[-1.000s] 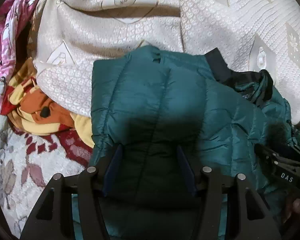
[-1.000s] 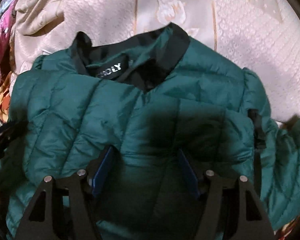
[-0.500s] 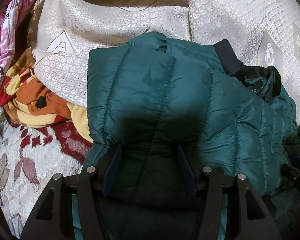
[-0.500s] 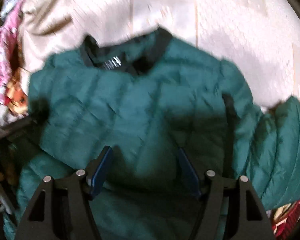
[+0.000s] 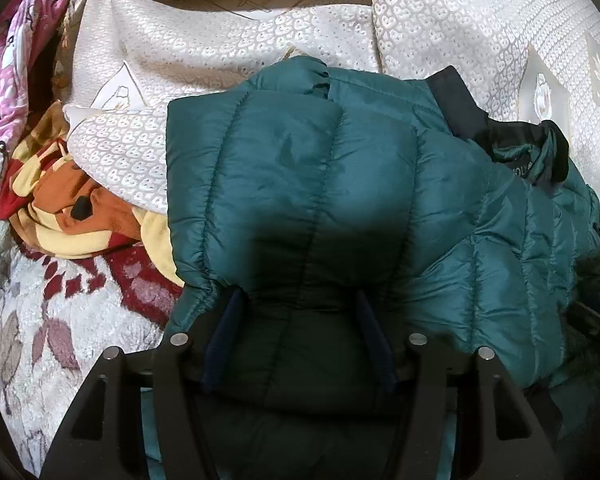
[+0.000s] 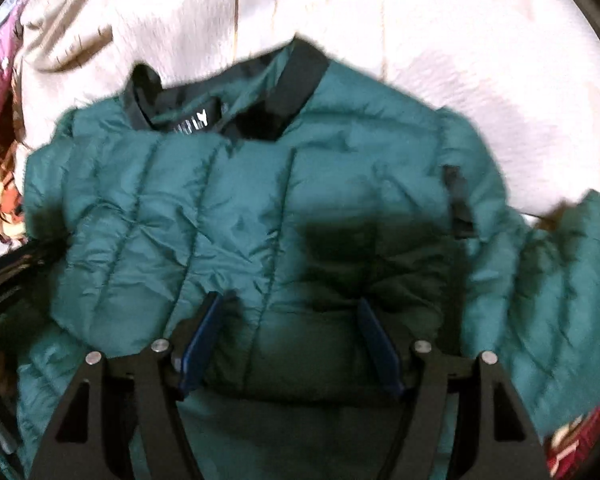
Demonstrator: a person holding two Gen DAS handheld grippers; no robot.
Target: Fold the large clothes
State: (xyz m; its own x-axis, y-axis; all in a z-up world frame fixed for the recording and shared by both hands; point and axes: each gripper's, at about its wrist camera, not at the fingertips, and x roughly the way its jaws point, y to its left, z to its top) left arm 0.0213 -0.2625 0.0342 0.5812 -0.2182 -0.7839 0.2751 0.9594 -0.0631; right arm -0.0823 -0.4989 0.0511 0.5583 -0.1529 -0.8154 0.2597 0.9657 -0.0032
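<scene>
The teal puffer jacket (image 5: 340, 208) is laid collar-up on the cream bedspread (image 5: 480, 32) for folding, while the left gripper (image 5: 298, 340) and right gripper (image 6: 290, 340) are held over it, fingers spread and empty.

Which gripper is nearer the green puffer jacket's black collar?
Right. The right gripper faces the black collar straight ahead; the left gripper sits by the folded sleeve, collar far off to its right.

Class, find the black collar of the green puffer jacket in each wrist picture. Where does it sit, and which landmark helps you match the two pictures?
Left wrist view: the collar sits upper right, at the jacket's far edge.
Right wrist view: the collar sits top centre, blurred.
Shared landmark: the cream bedspread lies behind the collar in both.
</scene>
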